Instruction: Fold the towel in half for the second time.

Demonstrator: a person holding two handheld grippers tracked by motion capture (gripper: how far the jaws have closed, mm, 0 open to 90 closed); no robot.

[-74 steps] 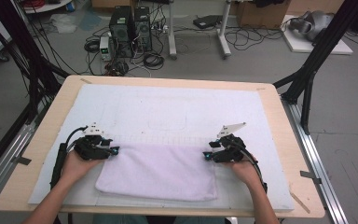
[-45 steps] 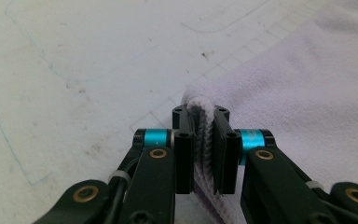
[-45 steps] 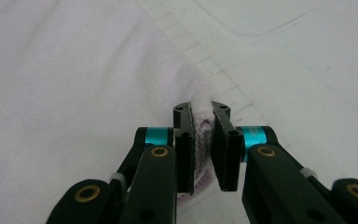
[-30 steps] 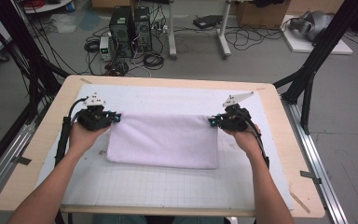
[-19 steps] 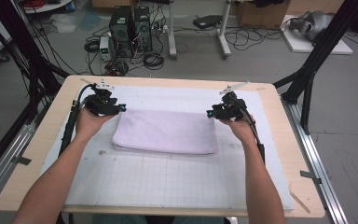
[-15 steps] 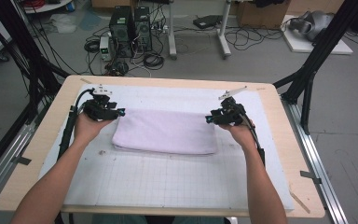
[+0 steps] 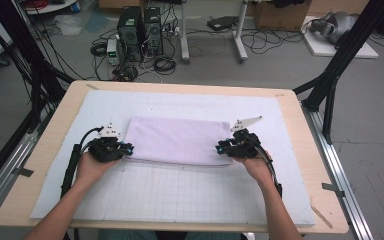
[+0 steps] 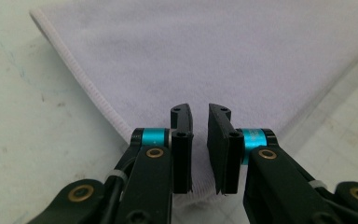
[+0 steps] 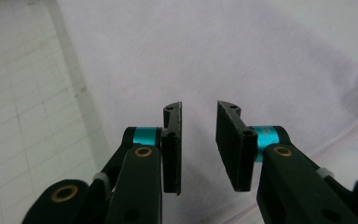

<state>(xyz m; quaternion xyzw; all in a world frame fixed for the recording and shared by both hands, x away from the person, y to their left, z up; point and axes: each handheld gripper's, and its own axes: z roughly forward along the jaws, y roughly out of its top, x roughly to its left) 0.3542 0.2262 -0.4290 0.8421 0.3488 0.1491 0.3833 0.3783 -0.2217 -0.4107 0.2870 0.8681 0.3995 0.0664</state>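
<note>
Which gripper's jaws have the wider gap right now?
The right gripper: its own view shows a clearly wider gap over the folded towel than the left gripper, whose jaws stand almost together. Both have just been closing.

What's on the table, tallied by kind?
Folded lilac towel: 1
White gridded mat: 1
Hand-held gripper: 2, the left hand-held gripper and the right hand-held gripper, one at each near corner of the towel
Total: 4

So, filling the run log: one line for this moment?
towel: folded, flat | left gripper: near-left corner, closing, gap visible | right gripper: near-right corner, closing, gap visible
</note>
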